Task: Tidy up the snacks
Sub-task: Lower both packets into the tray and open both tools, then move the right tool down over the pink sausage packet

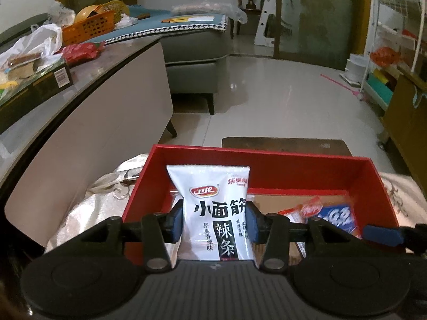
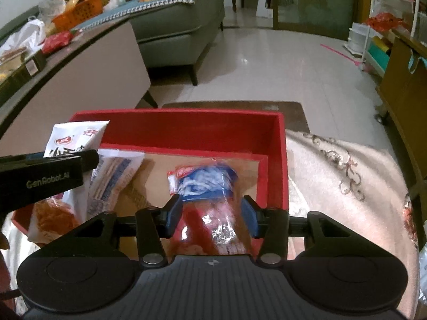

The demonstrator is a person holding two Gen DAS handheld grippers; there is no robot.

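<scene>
A red box (image 1: pixel 253 154) sits open-topped on a cream patterned cloth. Over its left part my left gripper (image 1: pixel 214 221) is shut on an upright white snack packet (image 1: pixel 213 202) with black Chinese lettering. Over the box's right part (image 2: pixel 283 160), a blue and red packet (image 2: pixel 205 181) lies blurred between the blue pads of my right gripper (image 2: pixel 212 213); the pads stand slightly off it, so that gripper is open. The same packet (image 1: pixel 336 214) shows in the left wrist view. A clear blue-printed packet (image 2: pixel 114 178) and an orange snack bag (image 2: pixel 50 218) lie on the box's cardboard floor.
A low table (image 1: pixel 88 85) curves along the left, carrying a dark green carton (image 1: pixel 34 88), a red bag (image 1: pixel 80 52), white plastic bags and an orange basket (image 1: pixel 88 28). A grey sofa (image 1: pixel 192 50) stands behind it. A wooden cabinet (image 2: pixel 400 85) is on the right, with a brown mat (image 1: pixel 285 145) beyond the box.
</scene>
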